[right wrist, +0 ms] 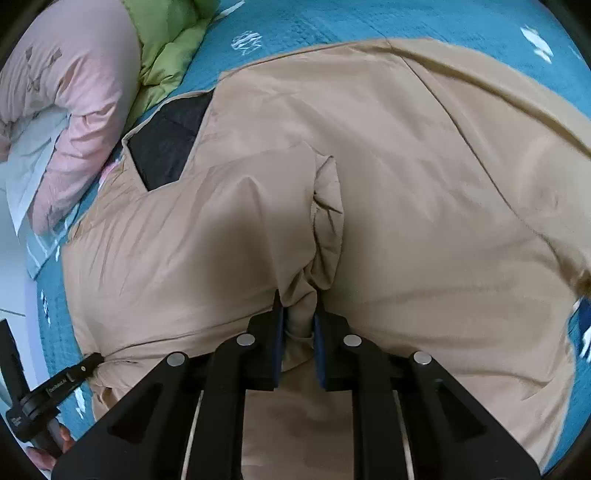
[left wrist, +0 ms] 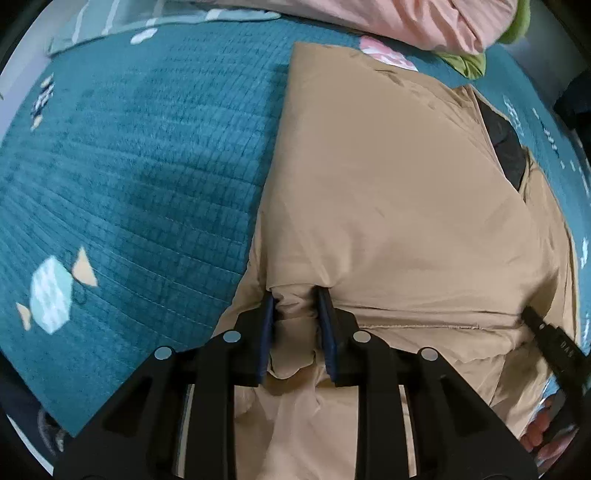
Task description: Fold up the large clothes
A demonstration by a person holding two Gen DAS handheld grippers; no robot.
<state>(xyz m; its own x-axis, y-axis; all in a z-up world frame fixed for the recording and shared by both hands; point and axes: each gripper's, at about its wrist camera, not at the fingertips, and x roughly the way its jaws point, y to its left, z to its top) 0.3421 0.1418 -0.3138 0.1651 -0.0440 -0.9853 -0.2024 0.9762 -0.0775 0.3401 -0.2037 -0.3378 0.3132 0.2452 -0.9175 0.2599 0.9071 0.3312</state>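
A large tan padded jacket lies spread on the teal bedspread, its dark lining showing at the opening. My left gripper points down at the jacket's near left edge, shut on a bunched fold of tan fabric. In the right wrist view the same jacket fills the frame, with a folded-over sleeve in the middle. My right gripper is shut on a pinch of that fabric near the sleeve's cuff end. Each gripper shows at the edge of the other's view.
A pink quilt and a green quilt lie bunched at the head of the bed, beyond the jacket's collar. Bare teal bedspread with small printed shapes extends left of the jacket. A hand holds the other gripper's handle.
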